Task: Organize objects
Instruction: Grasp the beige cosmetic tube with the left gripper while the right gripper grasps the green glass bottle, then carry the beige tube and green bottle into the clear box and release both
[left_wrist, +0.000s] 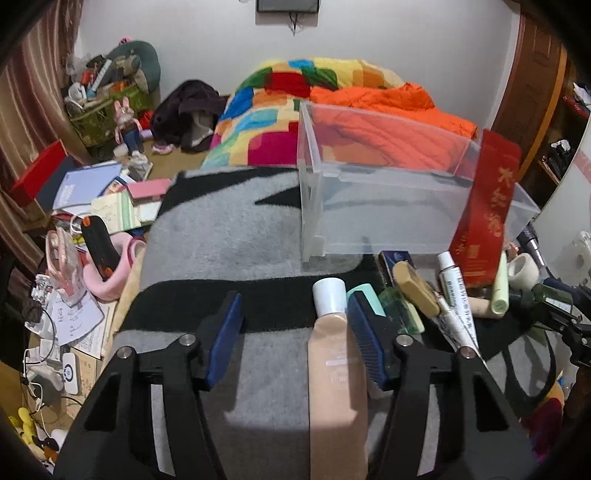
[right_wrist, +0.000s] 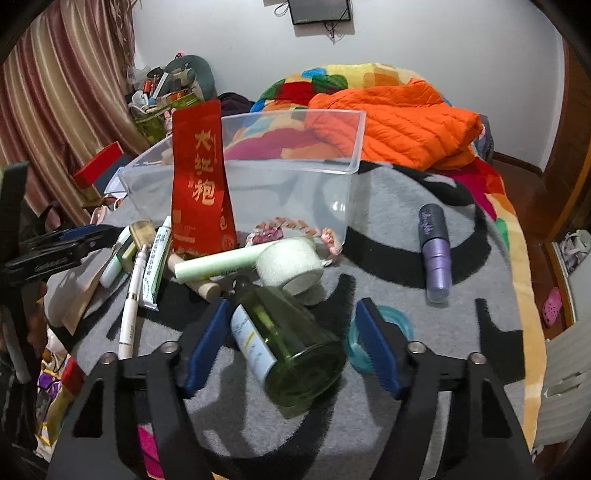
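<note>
A clear plastic bin (left_wrist: 388, 206) (right_wrist: 280, 184) stands empty on the grey and black blanket. A red tea pouch (left_wrist: 484, 214) (right_wrist: 201, 184) leans against it. My left gripper (left_wrist: 295, 332) is open around a beige tube with a white cap (left_wrist: 334, 354), which lies against its right finger. My right gripper (right_wrist: 291, 343) is open around a green glass bottle (right_wrist: 288, 350) lying on its side. Between the grippers lies a pile of tubes, a pen and a white tape roll (right_wrist: 291, 264). A purple bottle (right_wrist: 436, 251) lies to the right.
A teal ring (right_wrist: 384, 332) lies by my right gripper's right finger. A bed with a colourful quilt and an orange jacket (right_wrist: 402, 125) is behind the bin. Books and clutter (left_wrist: 92, 192) cover the floor at the left. My left gripper shows in the right wrist view (right_wrist: 62, 247).
</note>
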